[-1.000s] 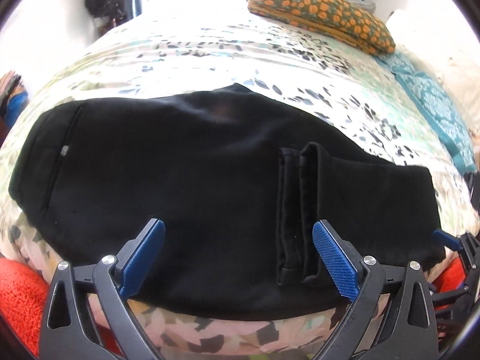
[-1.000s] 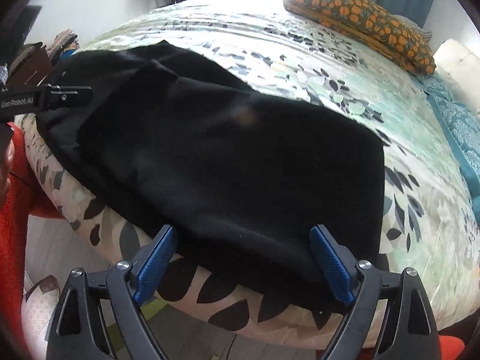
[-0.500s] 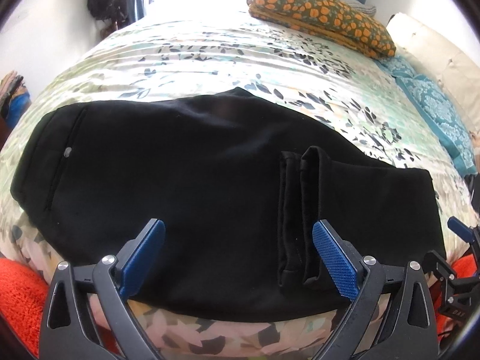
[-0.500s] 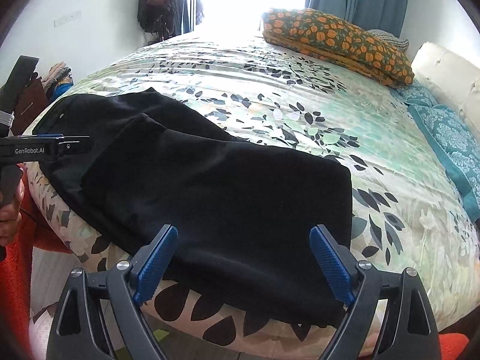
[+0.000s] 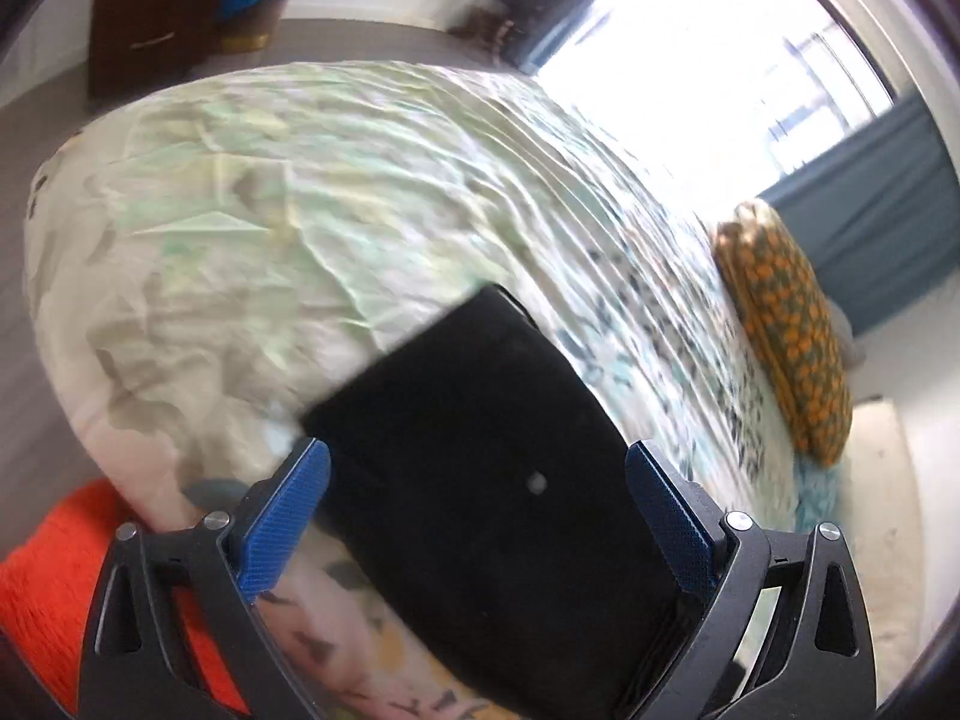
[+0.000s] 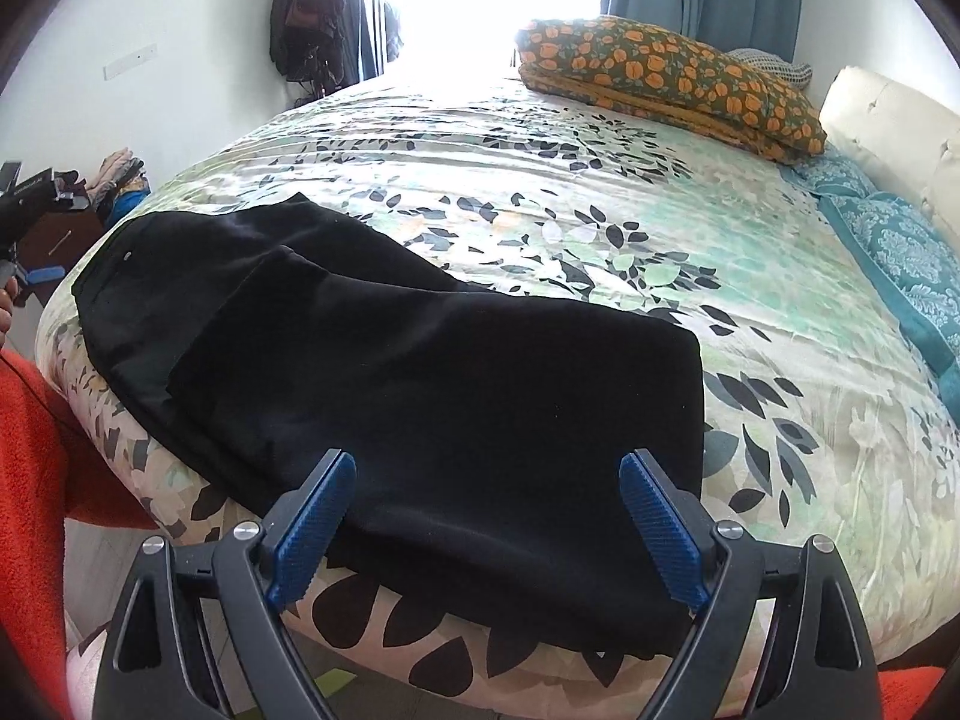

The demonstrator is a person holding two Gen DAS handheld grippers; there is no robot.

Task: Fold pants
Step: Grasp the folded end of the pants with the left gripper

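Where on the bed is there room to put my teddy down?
The wide flowery bedspread is bare between the black pants and the orange pillow, and right of the pants up to the teal pillow. The near edge is crowded: the pants cover it.

Both tools gape wide with nothing pinched: the left gripper is tilted sideways, the right gripper angled downward.

text: none legible | labels: none | numbers: none
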